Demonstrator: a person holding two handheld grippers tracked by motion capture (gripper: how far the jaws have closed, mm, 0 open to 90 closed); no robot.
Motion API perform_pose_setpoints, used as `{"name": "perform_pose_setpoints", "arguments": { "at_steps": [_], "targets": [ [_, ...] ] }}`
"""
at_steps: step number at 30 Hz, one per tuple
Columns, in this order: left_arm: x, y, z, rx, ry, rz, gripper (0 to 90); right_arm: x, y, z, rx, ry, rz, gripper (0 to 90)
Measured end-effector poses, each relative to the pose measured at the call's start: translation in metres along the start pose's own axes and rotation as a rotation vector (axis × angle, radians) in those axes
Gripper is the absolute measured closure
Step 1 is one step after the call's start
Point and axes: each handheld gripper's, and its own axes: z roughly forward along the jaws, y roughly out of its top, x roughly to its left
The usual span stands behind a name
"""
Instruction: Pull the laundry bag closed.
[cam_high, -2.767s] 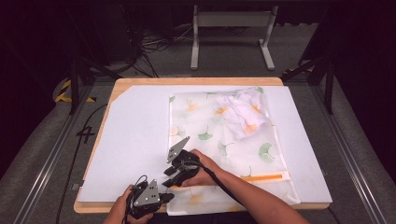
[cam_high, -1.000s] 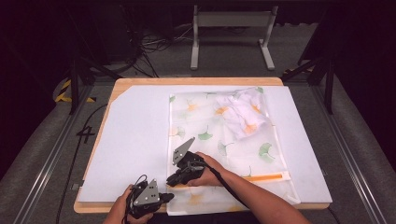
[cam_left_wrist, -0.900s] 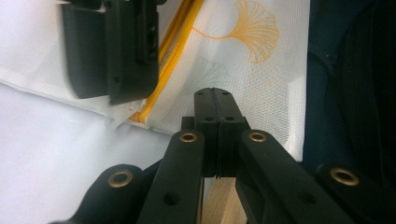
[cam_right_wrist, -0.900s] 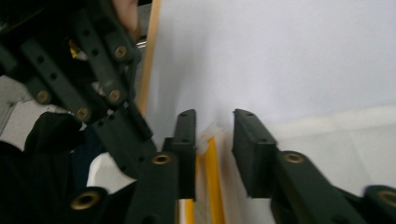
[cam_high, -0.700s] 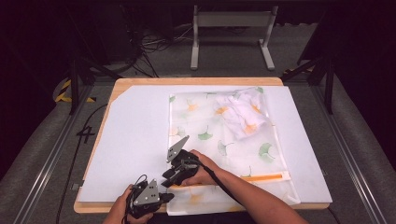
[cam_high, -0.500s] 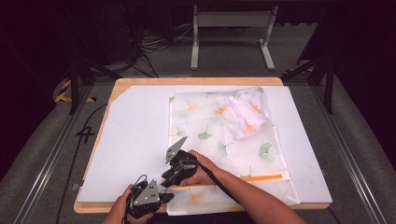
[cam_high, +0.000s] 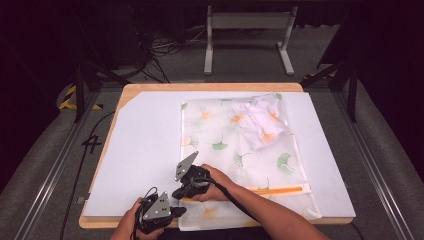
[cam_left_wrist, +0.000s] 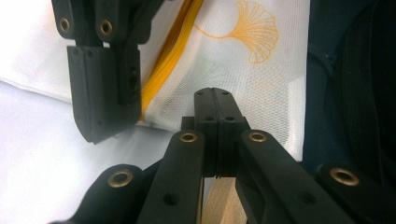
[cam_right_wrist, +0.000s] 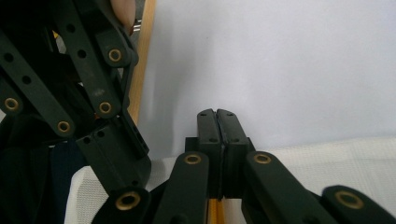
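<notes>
A white mesh bag (cam_high: 225, 145) printed with ginkgo leaves lies flat on the table, its orange zipper (cam_high: 280, 190) running along the near side. My right gripper (cam_high: 178, 192) rests at the zipper's left end (cam_left_wrist: 163, 74). Its jaws have just been closing and now stand shut (cam_right_wrist: 217, 121), with nothing visible between the pads. My left gripper (cam_high: 176, 210) sits at the table's front edge beside the bag's near left corner. It is shut (cam_left_wrist: 216, 105), with the mesh (cam_left_wrist: 243, 79) just beyond its tips.
A crumpled white cloth (cam_high: 262, 120) lies inside the bag at its far right. The bag lies on a white sheet (cam_high: 145, 145) that covers the wooden table (cam_high: 210, 86). Black metal rails and a grey stand surround the table.
The right gripper has shifted slightly left and down toward the bag's near left corner. The left gripper and the bag have stayed where they were.
</notes>
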Motion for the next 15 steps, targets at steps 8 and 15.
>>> {"name": "perform_pose_setpoints", "arguments": {
  "at_steps": [8,15],
  "targets": [
    [0.0002,0.0000,-0.0001,0.001,-0.001,0.000,90.0,-0.0026,-0.0073,-0.0060,-0.065,0.025,0.046,90.0],
    [-0.0008,0.0007,-0.0003,0.008,0.006,0.009,90.0,0.0015,-0.0093,-0.0098,-0.097,0.015,0.043,90.0]
  ]
}}
